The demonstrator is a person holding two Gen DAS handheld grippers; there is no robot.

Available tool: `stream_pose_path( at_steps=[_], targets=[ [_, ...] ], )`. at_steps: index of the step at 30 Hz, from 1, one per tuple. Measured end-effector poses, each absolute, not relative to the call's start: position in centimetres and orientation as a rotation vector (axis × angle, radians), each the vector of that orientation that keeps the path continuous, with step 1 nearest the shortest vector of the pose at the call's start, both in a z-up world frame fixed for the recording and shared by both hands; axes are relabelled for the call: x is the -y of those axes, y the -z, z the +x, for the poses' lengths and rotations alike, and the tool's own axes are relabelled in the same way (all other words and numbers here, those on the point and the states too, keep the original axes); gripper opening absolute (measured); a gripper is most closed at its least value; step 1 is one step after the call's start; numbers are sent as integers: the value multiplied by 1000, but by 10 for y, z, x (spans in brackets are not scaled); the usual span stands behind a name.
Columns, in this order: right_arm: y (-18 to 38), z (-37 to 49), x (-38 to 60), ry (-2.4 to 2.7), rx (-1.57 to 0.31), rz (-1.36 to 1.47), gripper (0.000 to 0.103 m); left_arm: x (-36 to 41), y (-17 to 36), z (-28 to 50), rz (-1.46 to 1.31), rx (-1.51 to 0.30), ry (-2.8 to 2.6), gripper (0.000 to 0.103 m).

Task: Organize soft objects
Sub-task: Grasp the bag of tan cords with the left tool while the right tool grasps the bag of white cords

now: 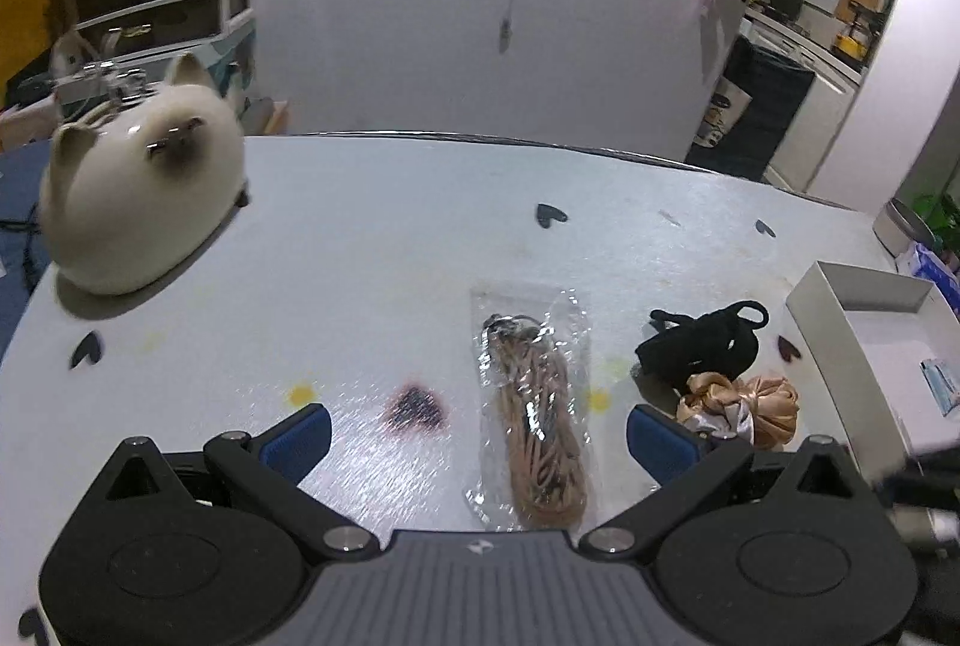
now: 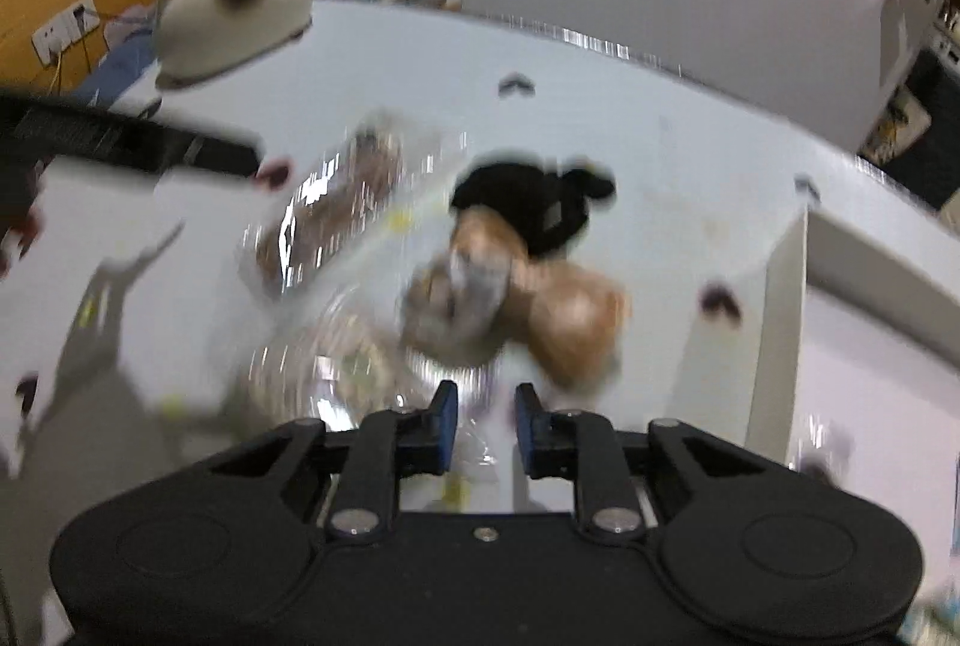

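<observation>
A clear plastic bag of tan cords (image 1: 534, 406) lies on the white table (image 1: 360, 256), between the wide-apart blue pads of my open left gripper (image 1: 480, 436). To its right sit a black fabric piece (image 1: 702, 346) and a tan satin scrunchie (image 1: 744, 406). The right wrist view is blurred. In it my right gripper (image 2: 487, 424) hovers just short of the scrunchie (image 2: 522, 304) and the black piece (image 2: 534, 202). Its pads stand a narrow gap apart. A crinkled edge of a second clear bag (image 2: 336, 376) reaches into that gap. I see no pad pressing on it.
An open white box (image 1: 840, 346) stands at the table's right edge, and its wall (image 2: 780, 316) is close to my right gripper. A cream cat figure (image 1: 144, 202) sits at the far left corner. Dark heart stickers dot the tabletop.
</observation>
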State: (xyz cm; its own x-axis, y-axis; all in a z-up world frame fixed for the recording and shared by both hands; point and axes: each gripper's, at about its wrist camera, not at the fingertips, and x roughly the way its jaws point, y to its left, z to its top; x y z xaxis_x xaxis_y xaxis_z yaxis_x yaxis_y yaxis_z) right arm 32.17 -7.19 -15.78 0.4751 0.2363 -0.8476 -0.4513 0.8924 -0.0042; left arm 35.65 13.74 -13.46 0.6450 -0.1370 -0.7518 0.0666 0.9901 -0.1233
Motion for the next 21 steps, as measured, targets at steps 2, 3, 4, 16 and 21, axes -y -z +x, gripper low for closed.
stream_pose_path(
  at_steps=[2, 3, 4, 16, 21],
  targets=[
    [158, 309, 80, -445, -1036, -219, 21, -134, 138, 365, -79, -867, 146, 102],
    [156, 303, 83, -463, -1049, -199, 22, -132, 141, 369, -75, -872, 162, 100],
    [153, 298, 87, -482, -1054, -172, 24, -129, 143, 375, -69, -880, 183, 96],
    [130, 314, 69, -582, -1029, -80, 84, -84, 181, 419, 125, -1035, 230, 89],
    [143, 320, 43, -653, -1057, -167, 86, -85, 187, 415, 131, -1033, 201, 80]
  ],
)
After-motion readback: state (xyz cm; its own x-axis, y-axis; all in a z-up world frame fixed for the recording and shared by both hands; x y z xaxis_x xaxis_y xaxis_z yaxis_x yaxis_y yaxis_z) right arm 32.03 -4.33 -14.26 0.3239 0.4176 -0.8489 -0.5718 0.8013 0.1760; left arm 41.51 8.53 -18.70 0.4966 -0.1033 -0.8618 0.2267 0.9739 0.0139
